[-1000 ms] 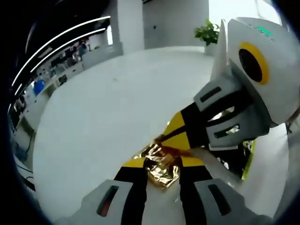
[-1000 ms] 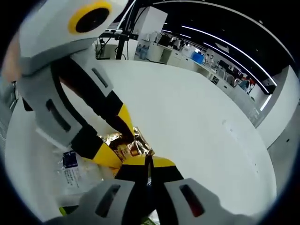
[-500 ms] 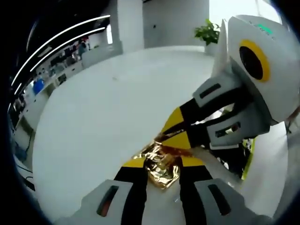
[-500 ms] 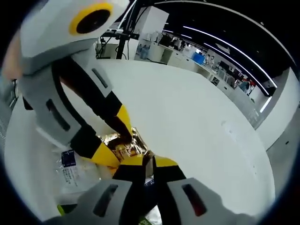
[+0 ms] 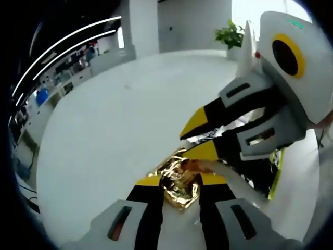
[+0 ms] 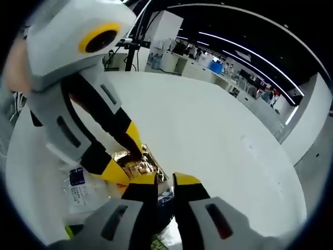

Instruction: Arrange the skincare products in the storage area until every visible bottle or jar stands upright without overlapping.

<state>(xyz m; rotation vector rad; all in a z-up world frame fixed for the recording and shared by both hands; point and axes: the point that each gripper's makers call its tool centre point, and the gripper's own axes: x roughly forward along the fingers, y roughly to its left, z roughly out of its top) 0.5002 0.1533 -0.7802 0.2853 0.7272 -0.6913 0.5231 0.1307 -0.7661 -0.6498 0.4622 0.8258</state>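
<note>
White table point(image 5: 114, 125) | left tool point(image 5: 179, 183) hides crumpled gold packet point(image 5: 177, 179) edges

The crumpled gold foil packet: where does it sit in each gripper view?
Left gripper view: gold foil packet low centre, clamped between this gripper's own yellow-tipped jaws.
Right gripper view: the packet left of centre, held by the left gripper coming in from the left.
Shared landmark: the white table beneath it.
</note>
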